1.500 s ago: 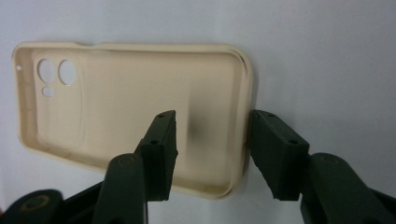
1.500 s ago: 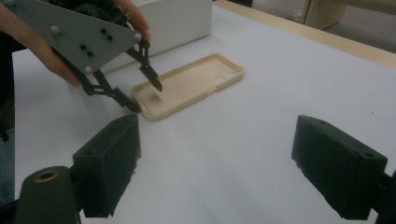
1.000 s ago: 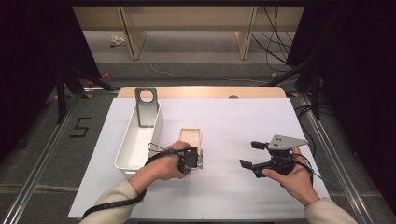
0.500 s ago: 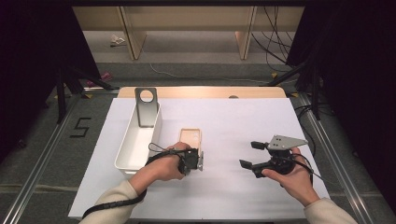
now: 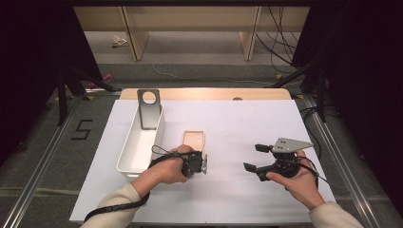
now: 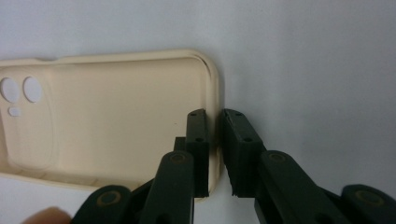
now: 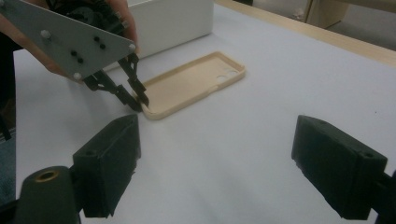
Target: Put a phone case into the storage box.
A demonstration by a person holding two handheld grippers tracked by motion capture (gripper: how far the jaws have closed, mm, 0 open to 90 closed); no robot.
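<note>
Grasping is the step: my left gripper [image 6: 214,154] has just been closing, jaws now pinching the near rim of the cream phone case [image 6: 116,112] lying flat beside the white bin [image 5: 140,142]. Right gripper [image 7: 229,172] waits wide open, empty. Next I need a steady lift.

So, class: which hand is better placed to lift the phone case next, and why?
Left. The left tongs have just been closing astride the cream phone case's end wall, one jaw inside, one outside. The right tongs stand open over bare table, well off.
</note>
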